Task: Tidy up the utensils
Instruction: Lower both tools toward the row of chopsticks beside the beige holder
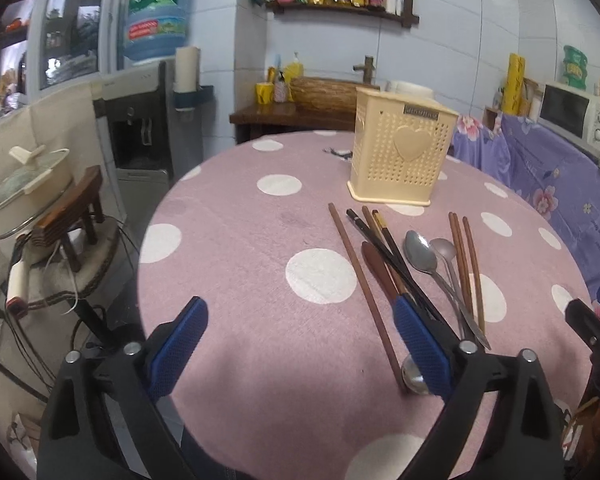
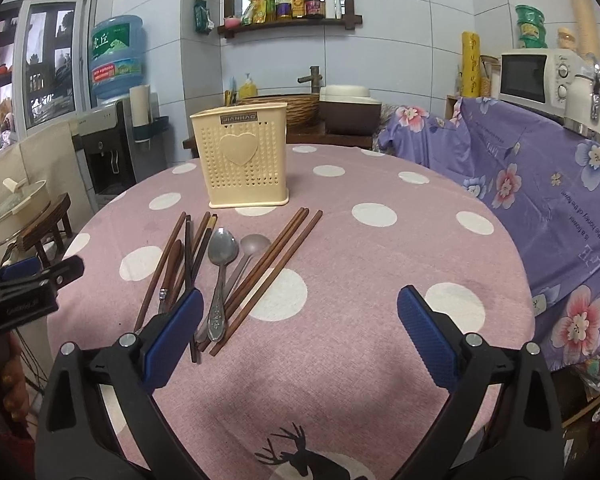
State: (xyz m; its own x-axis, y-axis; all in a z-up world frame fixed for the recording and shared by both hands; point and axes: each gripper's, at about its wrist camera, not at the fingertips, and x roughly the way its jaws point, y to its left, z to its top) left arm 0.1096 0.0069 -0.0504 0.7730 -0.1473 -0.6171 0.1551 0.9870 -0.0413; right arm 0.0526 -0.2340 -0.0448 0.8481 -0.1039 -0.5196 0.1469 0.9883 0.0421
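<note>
A cream perforated utensil holder (image 1: 402,152) (image 2: 242,156) stands upright at the far side of the round table. In front of it lie several brown and black chopsticks (image 1: 364,280) (image 2: 272,268), a large metal spoon (image 1: 420,254) (image 2: 222,248), a smaller spoon (image 1: 444,246) (image 2: 255,243) and a brown wooden spoon (image 1: 376,264) (image 2: 171,260). My left gripper (image 1: 300,324) is open and empty, hovering just left of the pile. My right gripper (image 2: 300,316) is open and empty, just right of the pile.
The table wears a pink cloth with white dots (image 1: 260,240) (image 2: 380,272). A purple floral cover (image 2: 540,184) drapes furniture at the right, with a microwave (image 2: 536,76) on it. A water dispenser (image 1: 140,136) and a stool with a pot (image 1: 32,192) stand at the left.
</note>
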